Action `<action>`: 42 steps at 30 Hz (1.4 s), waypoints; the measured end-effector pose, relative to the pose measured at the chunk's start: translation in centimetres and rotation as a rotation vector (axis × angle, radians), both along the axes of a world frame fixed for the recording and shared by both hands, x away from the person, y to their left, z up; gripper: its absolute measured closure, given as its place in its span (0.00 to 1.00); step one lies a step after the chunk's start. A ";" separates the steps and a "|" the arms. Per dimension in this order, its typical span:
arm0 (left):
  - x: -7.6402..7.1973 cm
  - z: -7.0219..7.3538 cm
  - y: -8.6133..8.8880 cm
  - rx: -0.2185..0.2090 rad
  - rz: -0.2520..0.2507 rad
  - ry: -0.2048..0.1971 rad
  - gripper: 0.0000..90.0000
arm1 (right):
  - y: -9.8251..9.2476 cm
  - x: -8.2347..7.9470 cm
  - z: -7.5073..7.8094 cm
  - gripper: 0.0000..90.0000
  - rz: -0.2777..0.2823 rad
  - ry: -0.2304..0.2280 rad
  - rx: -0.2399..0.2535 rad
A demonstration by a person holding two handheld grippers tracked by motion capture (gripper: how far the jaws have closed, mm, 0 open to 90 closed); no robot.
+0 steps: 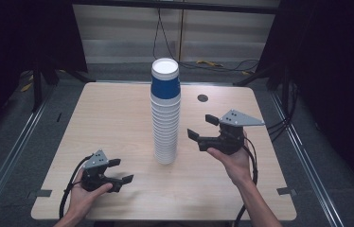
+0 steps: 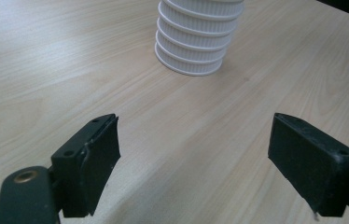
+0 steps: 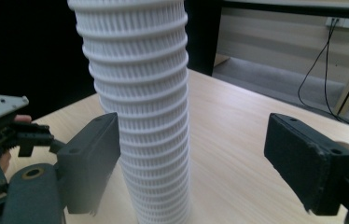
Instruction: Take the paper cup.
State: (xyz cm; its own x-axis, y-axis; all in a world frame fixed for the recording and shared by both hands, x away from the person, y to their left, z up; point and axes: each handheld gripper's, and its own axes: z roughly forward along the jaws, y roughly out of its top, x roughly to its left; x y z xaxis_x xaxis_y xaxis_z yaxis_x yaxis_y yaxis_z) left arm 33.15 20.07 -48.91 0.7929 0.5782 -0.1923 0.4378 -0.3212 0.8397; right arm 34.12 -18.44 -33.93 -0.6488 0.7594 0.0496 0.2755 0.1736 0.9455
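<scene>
Cup stack: tall tower of nested white ribbed paper cups [image 1: 166,118], topped by 1 blue cup [image 1: 165,82], upright mid-table [image 1: 118,123].
Right gripper: [image 1: 202,126] raised beside the stack's middle, jaws apart, nothing pinched; the stack stands just beyond them.
Left gripper: [image 1: 120,171] low near the front edge, jaws wide, holding nothing, aimed at the stack's base [image 2: 191,56].
Handling: likely light, thin-walled, crushable; a tall tower tips easily.
Where to grip: gently across a rim ridge near the top, steadying low.
</scene>
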 end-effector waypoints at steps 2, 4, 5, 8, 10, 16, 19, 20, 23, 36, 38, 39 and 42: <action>0.0 0.0 0.0 0.007 -0.004 -0.001 0.18 | 0.1 0.1 0.2 0.20 0.006 0.000 0.003; -0.1 0.0 -0.1 0.003 -0.010 0.001 0.18 | 0.4 0.4 0.7 0.20 0.022 -0.007 -0.001; -0.1 0.0 -0.1 0.006 -0.011 -0.002 0.18 | 0.5 0.4 0.9 0.20 0.028 -0.009 0.001; -0.2 0.0 -0.1 0.006 -0.013 -0.003 0.18 | 1.1 0.7 2.0 0.20 0.063 -0.024 0.008; -0.1 0.0 -0.1 0.008 -0.012 0.000 0.18 | 1.3 0.9 2.4 0.21 0.077 -0.026 0.017; -0.1 -0.1 -0.2 0.013 -0.019 0.000 0.18 | 1.9 1.3 3.6 0.21 0.114 -0.035 0.030; -0.2 0.0 -0.2 0.012 -0.018 -0.001 0.18 | 2.3 1.5 4.7 0.21 0.138 -0.054 0.042; -0.2 0.0 -0.2 0.012 -0.018 -0.001 0.18 | 2.3 1.5 4.7 0.21 0.138 -0.054 0.042; -0.1 -0.1 -0.2 0.014 -0.021 -0.001 0.18 | 2.6 1.6 5.6 0.21 0.155 -0.060 0.044; -0.1 -0.1 -0.2 0.013 -0.015 -0.001 0.18 | 3.7 2.8 8.7 0.19 0.211 -0.057 0.022; -0.1 -0.1 -0.2 0.016 -0.018 -0.003 0.18 | 4.1 3.0 9.2 0.19 0.215 -0.056 0.015; -0.1 -0.1 -0.2 0.015 -0.018 -0.003 0.18 | 4.2 3.2 9.4 0.19 0.213 -0.058 0.012; -0.1 -0.1 -0.1 0.014 -0.020 -0.001 0.18 | 4.6 3.8 9.9 0.19 0.226 -0.057 0.027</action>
